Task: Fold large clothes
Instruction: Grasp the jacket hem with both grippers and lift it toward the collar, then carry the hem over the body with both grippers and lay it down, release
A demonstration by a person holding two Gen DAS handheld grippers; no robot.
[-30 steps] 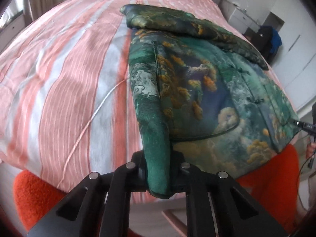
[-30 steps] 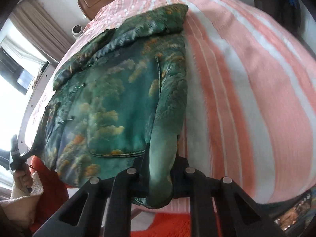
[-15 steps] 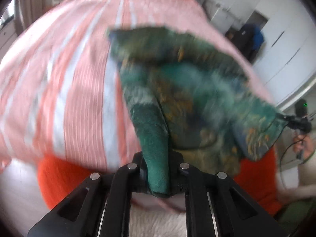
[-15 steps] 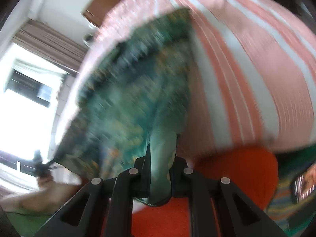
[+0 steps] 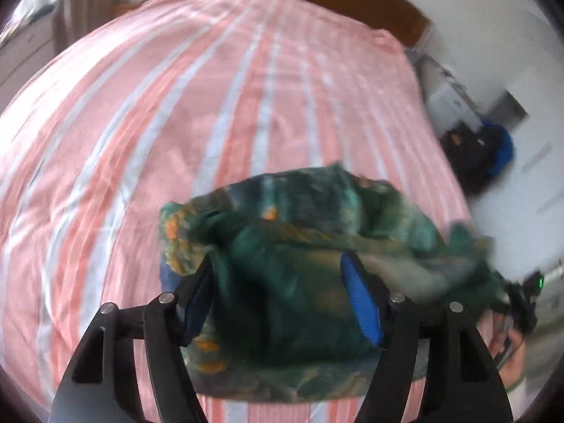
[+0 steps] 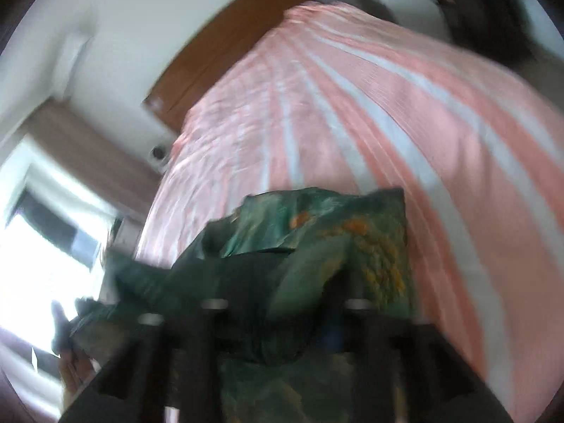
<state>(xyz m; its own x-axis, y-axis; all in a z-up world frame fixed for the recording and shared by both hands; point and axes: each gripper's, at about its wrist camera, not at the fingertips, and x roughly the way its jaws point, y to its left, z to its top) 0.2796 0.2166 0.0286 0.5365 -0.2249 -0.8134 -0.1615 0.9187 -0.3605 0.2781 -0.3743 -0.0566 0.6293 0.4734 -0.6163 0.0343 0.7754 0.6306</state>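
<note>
Jacket [image 5: 303, 246], the green landscape-print garment being folded, lies bunched in a doubled heap on the striped bedspread [image 5: 176, 123], directly ahead of both tools and partly between their fingers. Beyond it the bedspread runs up to a wooden headboard [image 6: 225, 46] at the far end. The left gripper [image 5: 285, 303] has its jaws opening, blue pads standing apart with cloth lying loose between them rather than pinched. The right gripper [image 6: 278, 320] is blurred, but its jaws are opening too, with fabric draped between the 2 fingers.

By my reading, the step in hand is the release after carrying the near hem over onto the rest of the garment. Next both tools should back clear without dragging the cloth, then flatten the untidy top layer.
</note>
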